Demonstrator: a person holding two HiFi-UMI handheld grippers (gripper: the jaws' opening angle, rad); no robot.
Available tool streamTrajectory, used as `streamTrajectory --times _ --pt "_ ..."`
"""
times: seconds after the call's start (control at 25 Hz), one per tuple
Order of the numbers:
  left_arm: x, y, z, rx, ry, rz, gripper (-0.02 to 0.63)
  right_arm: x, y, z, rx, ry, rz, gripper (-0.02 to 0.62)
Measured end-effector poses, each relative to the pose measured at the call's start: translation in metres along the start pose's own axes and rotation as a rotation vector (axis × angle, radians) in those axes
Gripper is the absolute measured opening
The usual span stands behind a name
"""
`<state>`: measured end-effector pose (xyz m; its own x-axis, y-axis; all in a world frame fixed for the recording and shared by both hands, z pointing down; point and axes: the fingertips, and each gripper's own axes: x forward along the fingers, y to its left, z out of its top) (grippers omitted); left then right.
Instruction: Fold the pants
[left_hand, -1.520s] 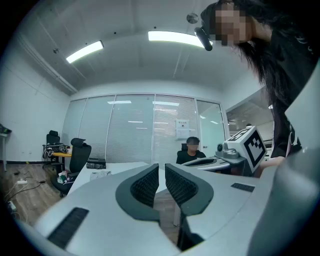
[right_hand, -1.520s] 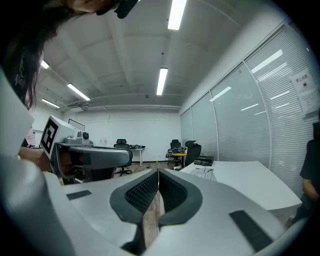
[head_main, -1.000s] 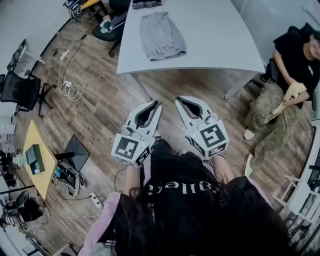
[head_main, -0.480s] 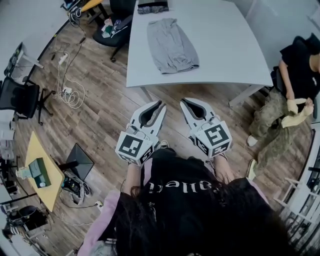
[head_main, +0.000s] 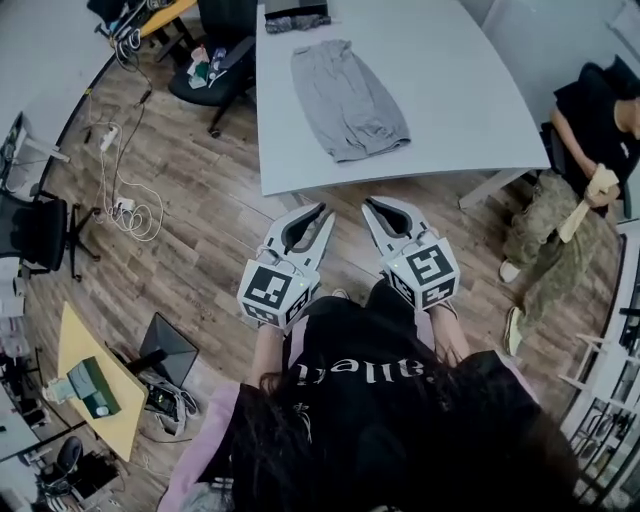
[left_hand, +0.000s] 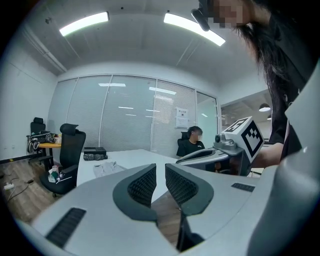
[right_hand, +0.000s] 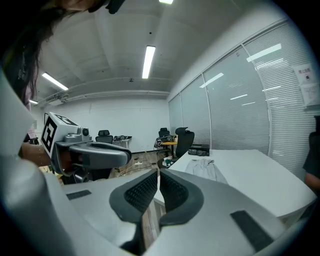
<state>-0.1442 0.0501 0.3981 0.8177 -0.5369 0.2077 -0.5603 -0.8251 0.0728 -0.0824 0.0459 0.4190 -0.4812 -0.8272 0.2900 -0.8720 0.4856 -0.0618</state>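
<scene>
Grey pants (head_main: 350, 92) lie spread flat on the white table (head_main: 480, 110), lengthwise away from me. Both grippers hover over the wooden floor just short of the table's near edge, well apart from the pants. My left gripper (head_main: 324, 209) is shut and holds nothing. My right gripper (head_main: 368, 204) is also shut and empty. In the left gripper view the pants (left_hand: 106, 169) show small on the table beyond the closed jaws (left_hand: 160, 168), with the right gripper (left_hand: 235, 145) alongside. From the right gripper view (right_hand: 158, 173) the pants (right_hand: 205, 168) lie ahead to the right.
A seated person (head_main: 585, 140) is beside the table's right end. A black office chair (head_main: 215, 65) stands at its far left corner. A dark folded item (head_main: 296, 14) rests at the table's far end. Cables (head_main: 125, 205) and a yellow side table (head_main: 95, 390) occupy the floor at left.
I have come closer to the table: it and the pants sit nearer and larger in the head view. Both grippers moved forward together and stayed shut.
</scene>
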Motion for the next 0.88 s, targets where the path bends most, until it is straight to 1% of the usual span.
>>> streamTrajectory --times 0.16,0.28,0.4,0.52,0.68,0.76,0.88 --pt "0.011 0.012 -0.007 0.006 0.022 -0.004 0.058 0.009 -0.012 -0.005 0.006 0.035 -0.024 0.021" --pt "0.019 0.024 -0.012 -0.01 0.046 0.009 0.06 0.019 -0.025 -0.008 0.01 0.054 -0.03 0.021" --pt "0.028 0.034 -0.021 -0.028 0.082 0.027 0.084 0.03 -0.04 -0.015 0.008 0.078 -0.027 0.021" --pt "0.041 0.047 -0.029 -0.054 0.093 0.057 0.1 0.041 -0.061 -0.023 0.015 0.094 -0.012 0.022" --pt "0.067 0.066 -0.036 -0.108 0.108 0.103 0.101 0.057 -0.105 -0.034 0.021 0.135 0.005 0.023" --pt "0.087 0.073 -0.044 -0.125 0.146 0.122 0.109 0.065 -0.134 -0.044 0.026 0.171 0.008 0.023" --pt "0.117 0.083 -0.066 -0.133 0.226 0.144 0.134 0.077 -0.173 -0.064 0.049 0.223 0.028 0.023"
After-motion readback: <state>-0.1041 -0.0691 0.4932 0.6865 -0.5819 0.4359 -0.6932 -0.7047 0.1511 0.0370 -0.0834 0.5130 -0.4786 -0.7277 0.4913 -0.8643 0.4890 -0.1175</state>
